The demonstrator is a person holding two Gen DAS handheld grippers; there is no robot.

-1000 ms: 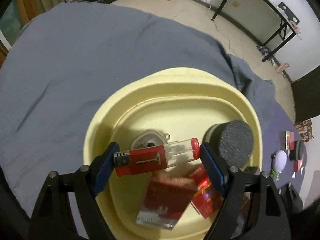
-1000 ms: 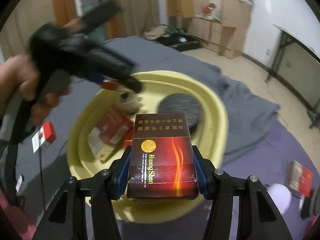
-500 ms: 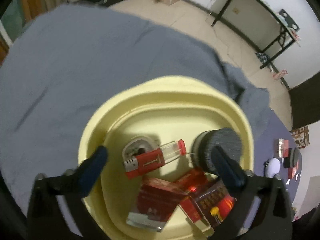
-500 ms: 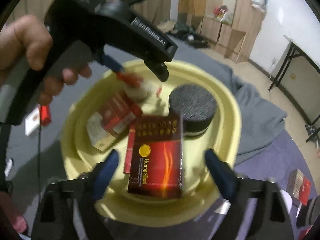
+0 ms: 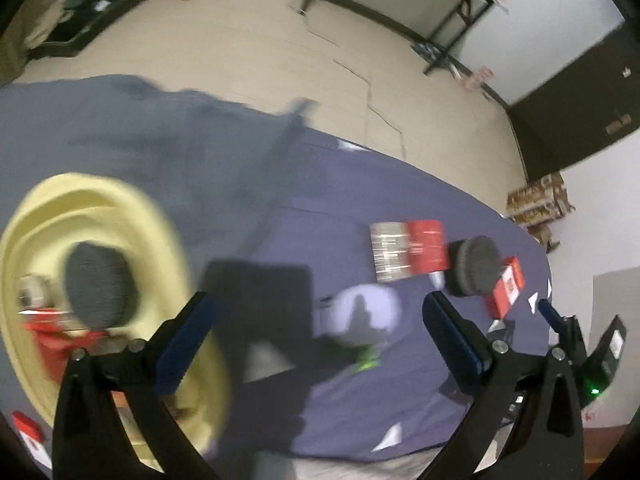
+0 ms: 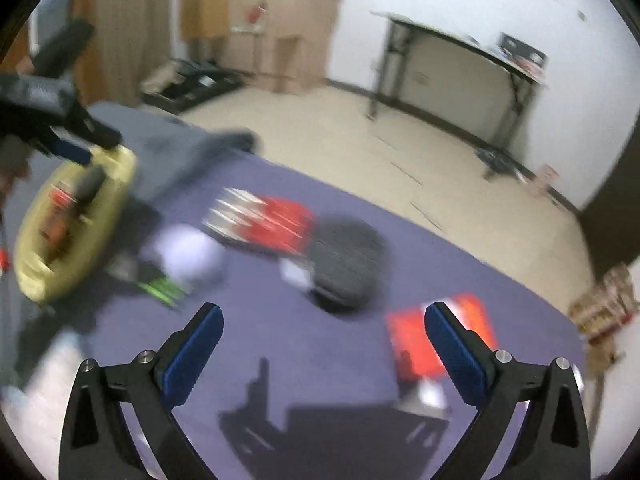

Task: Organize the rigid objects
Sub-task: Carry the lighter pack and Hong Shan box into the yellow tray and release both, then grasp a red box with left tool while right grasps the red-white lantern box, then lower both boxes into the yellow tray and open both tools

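Looking along the left gripper (image 5: 316, 308), jaws wide and empty: yellow basin (image 5: 160, 216) lower left, red box (image 5: 426, 246) upper right.

The right gripper (image 6: 324, 316), just opened and empty, has an orange-red box (image 6: 420, 340) touching its right finger; it seems nearer.

text: none legible | red boxes (image 5: 427, 245): print blurred | other labels: too small

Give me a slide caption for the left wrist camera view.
Open, empty left gripper over purple cloth, yellow basin at left, red boxes and black round sponge ahead.
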